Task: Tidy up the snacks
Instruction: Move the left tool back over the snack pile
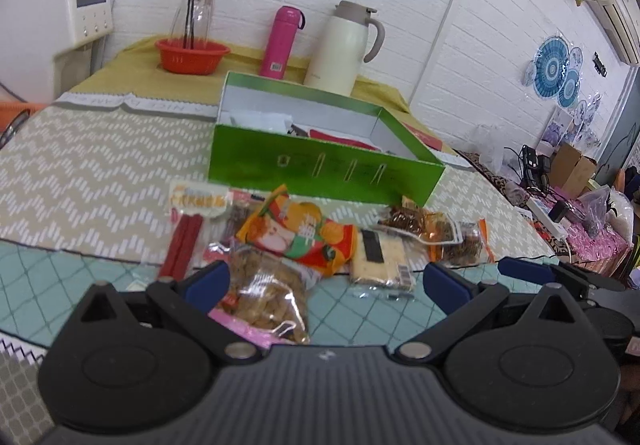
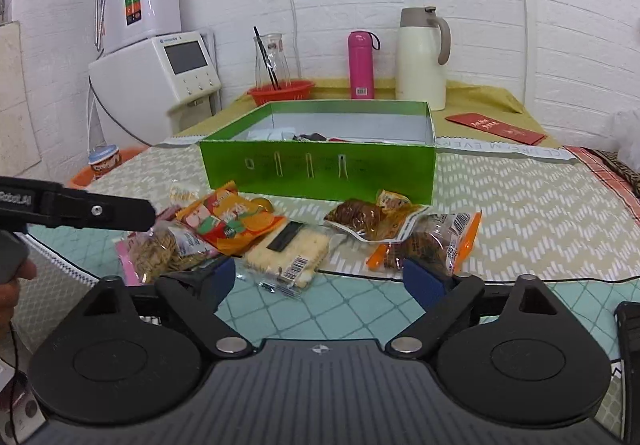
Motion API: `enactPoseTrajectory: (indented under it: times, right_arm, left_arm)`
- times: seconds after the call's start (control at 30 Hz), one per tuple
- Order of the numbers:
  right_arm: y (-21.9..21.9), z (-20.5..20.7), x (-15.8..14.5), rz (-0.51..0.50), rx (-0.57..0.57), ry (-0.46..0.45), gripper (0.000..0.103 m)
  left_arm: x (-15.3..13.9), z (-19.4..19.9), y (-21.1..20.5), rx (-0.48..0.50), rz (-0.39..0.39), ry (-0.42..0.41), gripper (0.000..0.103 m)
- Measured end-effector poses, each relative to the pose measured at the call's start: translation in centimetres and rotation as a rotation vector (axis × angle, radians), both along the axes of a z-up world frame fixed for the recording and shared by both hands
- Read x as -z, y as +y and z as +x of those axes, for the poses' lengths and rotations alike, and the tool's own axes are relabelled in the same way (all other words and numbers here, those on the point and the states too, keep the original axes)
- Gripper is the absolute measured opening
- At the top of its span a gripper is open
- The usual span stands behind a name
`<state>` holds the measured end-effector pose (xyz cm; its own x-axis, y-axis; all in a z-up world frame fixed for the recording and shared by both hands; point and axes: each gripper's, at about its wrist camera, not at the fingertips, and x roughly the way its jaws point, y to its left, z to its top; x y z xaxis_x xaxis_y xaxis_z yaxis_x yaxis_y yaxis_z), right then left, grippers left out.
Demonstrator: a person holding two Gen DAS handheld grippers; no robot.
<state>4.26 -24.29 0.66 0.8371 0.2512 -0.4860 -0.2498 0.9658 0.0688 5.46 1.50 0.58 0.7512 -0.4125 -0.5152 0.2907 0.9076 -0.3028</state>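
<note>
An open green box (image 1: 320, 165) (image 2: 320, 169) stands mid-table with a few packets inside. In front of it lie several snack packets: a red stick pack (image 1: 188, 233), an orange pouch (image 1: 300, 233) (image 2: 232, 223), a clear bag of brown biscuits (image 1: 268, 293) (image 2: 160, 251), a pale cracker pack (image 1: 380, 259) (image 2: 288, 249), and brown snack packs (image 1: 436, 231) (image 2: 372, 219) (image 2: 432, 241). My left gripper (image 1: 326, 285) is open, just short of the biscuit bag. My right gripper (image 2: 320, 281) is open in front of the cracker pack. Neither holds anything.
Behind the box stand a red basket (image 1: 192, 55) (image 2: 280, 91), a glass carafe (image 2: 272, 59), a pink flask (image 1: 282, 41) (image 2: 361, 65) and a cream jug (image 1: 344, 49) (image 2: 422, 59). A red envelope (image 2: 496, 127) lies back right. A white dispenser (image 2: 168, 77) stands left. Clutter (image 1: 568, 189) fills a side table.
</note>
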Motion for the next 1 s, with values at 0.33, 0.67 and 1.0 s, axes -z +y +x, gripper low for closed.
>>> enactPoseTrajectory:
  times: [0.33, 0.67, 1.0]
  right_arm:
    - [0.4, 6.5, -0.8, -0.073, 0.011, -0.072, 0.097]
    - [-0.6, 9.3, 1.8, -0.005, 0.018, 0.061, 0.095]
    - [-0.5, 2.4, 2.1, 0.031, -0.044, 0.075, 0.096]
  left_arm:
    - [0.9, -0.7, 1.8, -0.022, -0.054, 0.027, 0.103]
    - [0.5, -1.1, 0.7, 0.061, -0.046, 0.011, 0.103]
    - [0.5, -1.1, -1.7, 0.152, -0.078, 0.021, 0.103]
